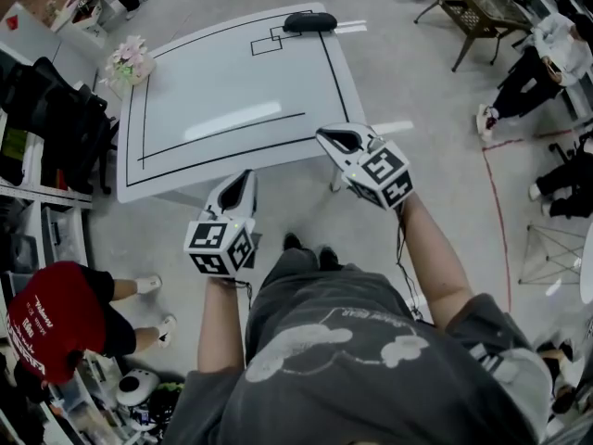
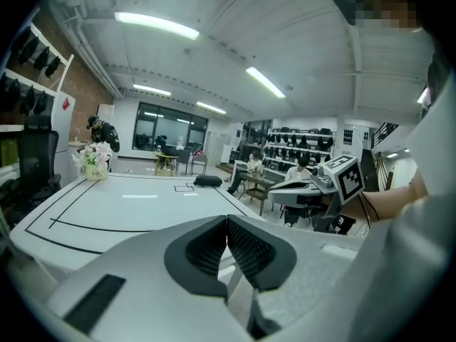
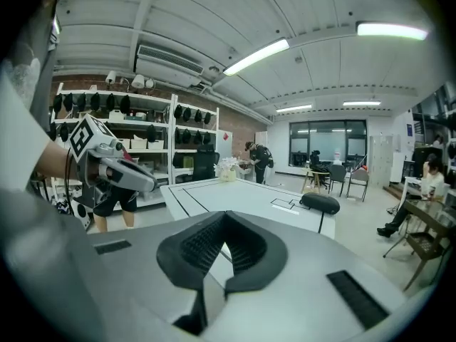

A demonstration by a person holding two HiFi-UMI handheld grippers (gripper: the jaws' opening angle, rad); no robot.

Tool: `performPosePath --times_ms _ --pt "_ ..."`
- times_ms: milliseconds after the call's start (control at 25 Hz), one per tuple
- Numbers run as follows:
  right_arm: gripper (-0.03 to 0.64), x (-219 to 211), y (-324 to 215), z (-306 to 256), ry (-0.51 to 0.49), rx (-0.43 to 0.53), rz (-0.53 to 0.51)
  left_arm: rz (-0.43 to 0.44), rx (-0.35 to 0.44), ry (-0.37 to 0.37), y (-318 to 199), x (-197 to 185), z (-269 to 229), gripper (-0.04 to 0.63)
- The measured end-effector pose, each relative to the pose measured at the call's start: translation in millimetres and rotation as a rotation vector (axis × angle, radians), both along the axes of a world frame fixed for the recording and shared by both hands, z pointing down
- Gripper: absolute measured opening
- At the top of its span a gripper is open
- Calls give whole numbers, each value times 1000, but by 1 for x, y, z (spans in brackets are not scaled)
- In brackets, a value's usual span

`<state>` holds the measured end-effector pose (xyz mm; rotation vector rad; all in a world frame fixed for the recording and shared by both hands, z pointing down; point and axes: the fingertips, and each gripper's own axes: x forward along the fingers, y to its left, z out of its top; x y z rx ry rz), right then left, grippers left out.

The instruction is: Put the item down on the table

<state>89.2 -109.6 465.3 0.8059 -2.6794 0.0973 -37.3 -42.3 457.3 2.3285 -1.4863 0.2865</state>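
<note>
The left gripper (image 1: 243, 178) and right gripper (image 1: 326, 137) both have their jaws together, with nothing between them, near the near edge of the table (image 1: 222, 82). The black item (image 1: 309, 22) lies at the table's far edge, well apart from both grippers. Flowers (image 1: 130, 60) stand at its left corner.

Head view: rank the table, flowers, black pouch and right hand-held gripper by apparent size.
1. table
2. right hand-held gripper, though it is nearest the camera, so this rank is unsure
3. flowers
4. black pouch
</note>
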Motion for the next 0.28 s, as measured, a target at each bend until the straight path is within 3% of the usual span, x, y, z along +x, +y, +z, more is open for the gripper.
performPosePath --times_ms 280 --pt "-2 -12 16 3 -21 -41 27 -2 0 18 11 -22 0 3"
